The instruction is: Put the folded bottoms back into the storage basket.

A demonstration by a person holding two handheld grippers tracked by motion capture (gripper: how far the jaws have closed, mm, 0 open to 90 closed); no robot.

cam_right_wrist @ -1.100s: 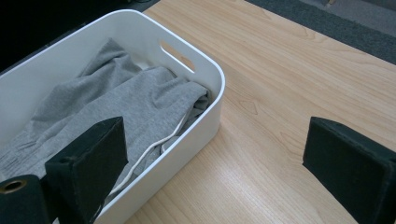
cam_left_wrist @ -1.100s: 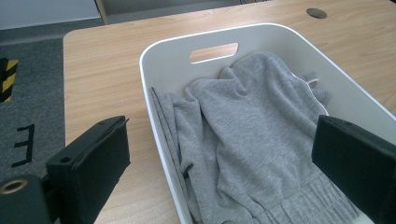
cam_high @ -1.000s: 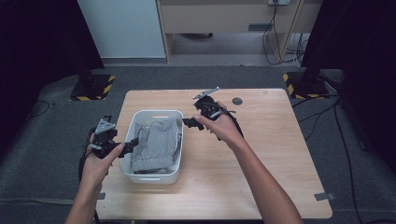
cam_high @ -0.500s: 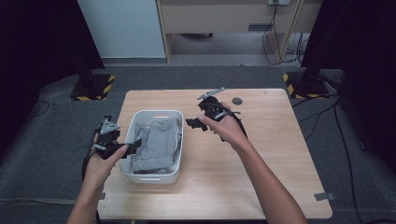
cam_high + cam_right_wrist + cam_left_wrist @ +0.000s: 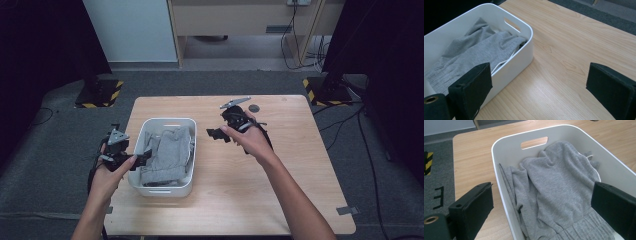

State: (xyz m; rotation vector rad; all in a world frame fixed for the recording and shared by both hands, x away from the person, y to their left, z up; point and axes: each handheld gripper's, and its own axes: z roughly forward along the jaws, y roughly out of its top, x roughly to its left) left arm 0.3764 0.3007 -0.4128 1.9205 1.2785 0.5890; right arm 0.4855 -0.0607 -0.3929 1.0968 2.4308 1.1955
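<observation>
- The grey garment (image 5: pixel 167 152) lies crumpled inside the white basket (image 5: pixel 165 189) on the left half of the wooden table (image 5: pixel 300 165); it fills most of the basket floor and its folds rise against the far wall, below the handle slot (image 5: pixel 534 142)
- Your left gripper (image 5: pixel 142 159) hangs at the basket's left rim, jaws spread wide with nothing between them; in the left gripper view one jaw stands outside the wall and the other over the cloth
- Your right gripper (image 5: pixel 215 135) hovers over bare table just right of the basket, jaws likewise released and empty, apart from both the basket and the garment
- Judged from its knit surface and loose folds, the garment is soft, light and limp: it will drape and stretch rather than hold a shape, and a thin pinch may slip free
- Take hold on a raised ridge of fabric near the middle (image 5: pixel 554 187), where several layers bunch, so that your pads close on a thick fold
- The ribbed band (image 5: pixel 584 230) at the near end looks denser and should grip well too
- A pale cord (image 5: pixel 506 60) runs along the right edge of the cloth; avoid lifting by it alone
- The basket appears light and may shift if the cloth drags on its wall, so steady the rim as you lift
</observation>
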